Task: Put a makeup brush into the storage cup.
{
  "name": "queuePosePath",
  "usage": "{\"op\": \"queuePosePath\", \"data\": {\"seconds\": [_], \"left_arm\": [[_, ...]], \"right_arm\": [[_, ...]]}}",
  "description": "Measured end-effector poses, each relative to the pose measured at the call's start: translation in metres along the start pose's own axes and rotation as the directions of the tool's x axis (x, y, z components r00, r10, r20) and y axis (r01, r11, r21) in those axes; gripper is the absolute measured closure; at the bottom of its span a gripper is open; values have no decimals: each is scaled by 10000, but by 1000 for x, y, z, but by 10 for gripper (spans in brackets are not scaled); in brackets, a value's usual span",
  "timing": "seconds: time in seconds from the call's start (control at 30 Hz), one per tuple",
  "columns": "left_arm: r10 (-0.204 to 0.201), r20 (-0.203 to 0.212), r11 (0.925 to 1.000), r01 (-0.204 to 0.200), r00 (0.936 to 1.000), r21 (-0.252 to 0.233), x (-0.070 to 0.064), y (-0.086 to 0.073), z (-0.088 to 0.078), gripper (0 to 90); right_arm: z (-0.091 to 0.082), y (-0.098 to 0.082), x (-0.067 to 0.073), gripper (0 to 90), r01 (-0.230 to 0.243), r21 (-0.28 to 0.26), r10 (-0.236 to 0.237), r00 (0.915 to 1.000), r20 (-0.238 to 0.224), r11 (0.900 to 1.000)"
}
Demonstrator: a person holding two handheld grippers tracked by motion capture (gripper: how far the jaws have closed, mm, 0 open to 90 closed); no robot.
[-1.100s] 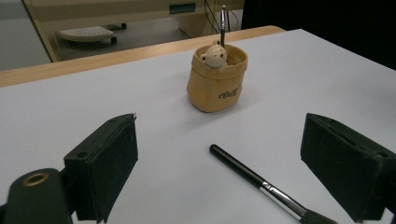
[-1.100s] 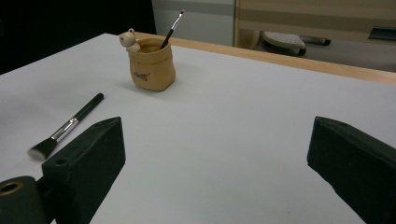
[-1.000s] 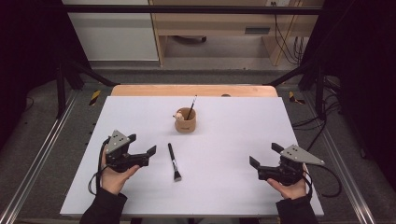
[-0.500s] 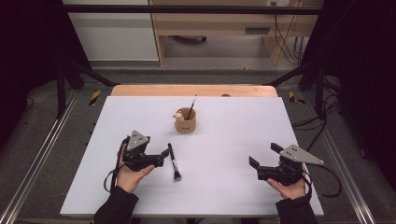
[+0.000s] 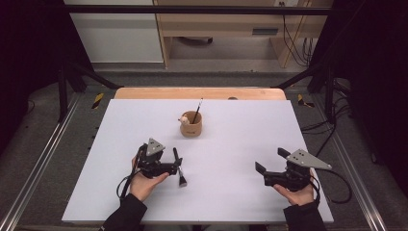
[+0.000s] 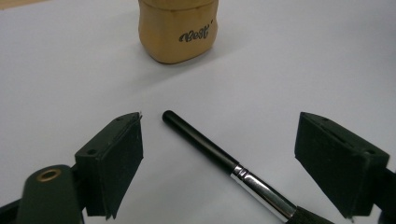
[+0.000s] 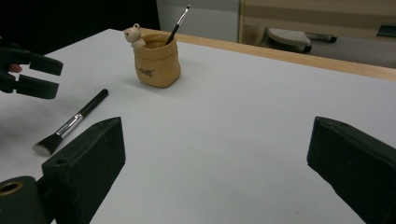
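Observation:
A black-handled makeup brush (image 5: 182,179) with a silver ferrule lies flat on the white table (image 5: 240,139). My left gripper (image 5: 175,167) is low over it, and its jaws have just been closing a little. In the left gripper view the brush (image 6: 212,151) lies between the jaws of the left gripper (image 6: 219,119), and neither pad touches it. Behind it stands a tan sack-shaped cup (image 5: 191,125) with a small bear figure and a thin brush (image 5: 197,109) upright inside. My right gripper (image 5: 269,162) hovers open over bare table at the right. It holds nothing.
The right gripper view looks past the right gripper (image 7: 215,122) to the cup (image 7: 156,63), the flat brush (image 7: 70,123) and the left gripper (image 7: 56,77). A wooden strip (image 5: 199,93) edges the table's far side. Metal rails and cables run along both sides.
My left gripper has moved right and down, from beside the brush to straddling its handle. The right gripper, the cup and the brush have stayed where they were.

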State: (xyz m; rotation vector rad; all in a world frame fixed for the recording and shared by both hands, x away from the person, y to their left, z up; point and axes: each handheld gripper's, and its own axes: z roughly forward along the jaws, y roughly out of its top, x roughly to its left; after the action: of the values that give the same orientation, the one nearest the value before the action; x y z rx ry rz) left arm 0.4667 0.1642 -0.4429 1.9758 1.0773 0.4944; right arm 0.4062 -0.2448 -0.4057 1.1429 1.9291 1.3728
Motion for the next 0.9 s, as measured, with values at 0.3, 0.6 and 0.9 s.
{"op": "queuePosePath", "data": {"seconds": [0.3, 0.6, 0.9], "left_arm": [[-143, -16, 9981, 143, 9999, 593, -4, -6, 17, 216], [-49, -33, 9941, 53, 10000, 1084, -10, -10, 28, 272], [-78, 97, 9902, 64, 9999, 1397, -13, -12, 32, 387]], "right_arm": [[1, -1, 0, 49, 13, 42, -13, 10000, -45, 10000], [2, -1, 0, 49, 10, 57, -10, 10000, -28, 10000], [1, -1, 1, 48, 2, 55, -2, 10000, -28, 10000]]}}
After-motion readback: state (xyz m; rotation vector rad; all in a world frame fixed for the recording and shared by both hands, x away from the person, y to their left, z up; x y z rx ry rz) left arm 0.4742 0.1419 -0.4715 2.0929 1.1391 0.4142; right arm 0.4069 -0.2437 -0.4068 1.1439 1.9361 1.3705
